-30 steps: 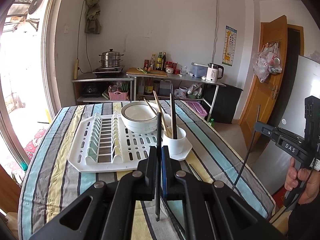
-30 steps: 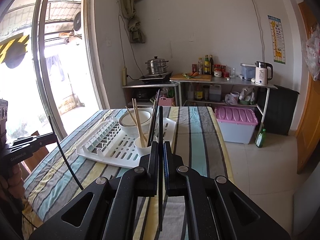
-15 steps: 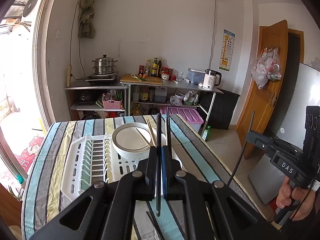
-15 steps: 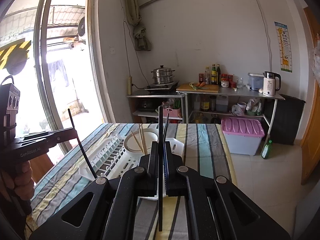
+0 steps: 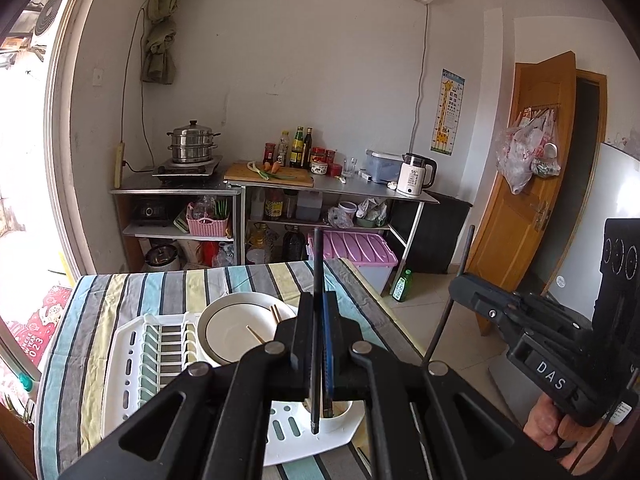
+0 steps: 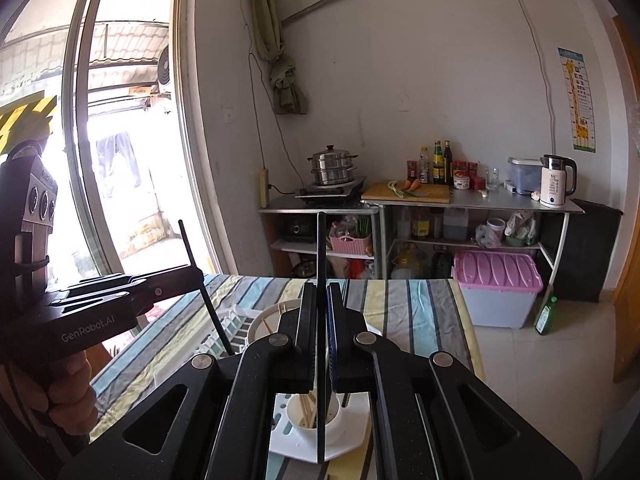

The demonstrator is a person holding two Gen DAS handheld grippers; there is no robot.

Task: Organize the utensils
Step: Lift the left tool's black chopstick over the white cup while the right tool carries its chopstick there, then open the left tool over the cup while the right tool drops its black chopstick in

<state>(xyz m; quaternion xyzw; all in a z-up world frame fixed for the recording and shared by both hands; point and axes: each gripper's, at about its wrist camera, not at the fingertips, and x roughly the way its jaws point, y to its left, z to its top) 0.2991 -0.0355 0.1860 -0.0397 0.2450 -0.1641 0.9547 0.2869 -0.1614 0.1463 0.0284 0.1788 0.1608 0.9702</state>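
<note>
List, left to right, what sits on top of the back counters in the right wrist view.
Steamer pot → cutting board → sauce bottles → clear storage box → white kettle.

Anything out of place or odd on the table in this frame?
One thing: a wooden chopstick lies slanted inside the white bowl on the drying rack, rather than standing in the white cup with the others. Each gripper, left and right, holds one black chopstick upright.
</note>
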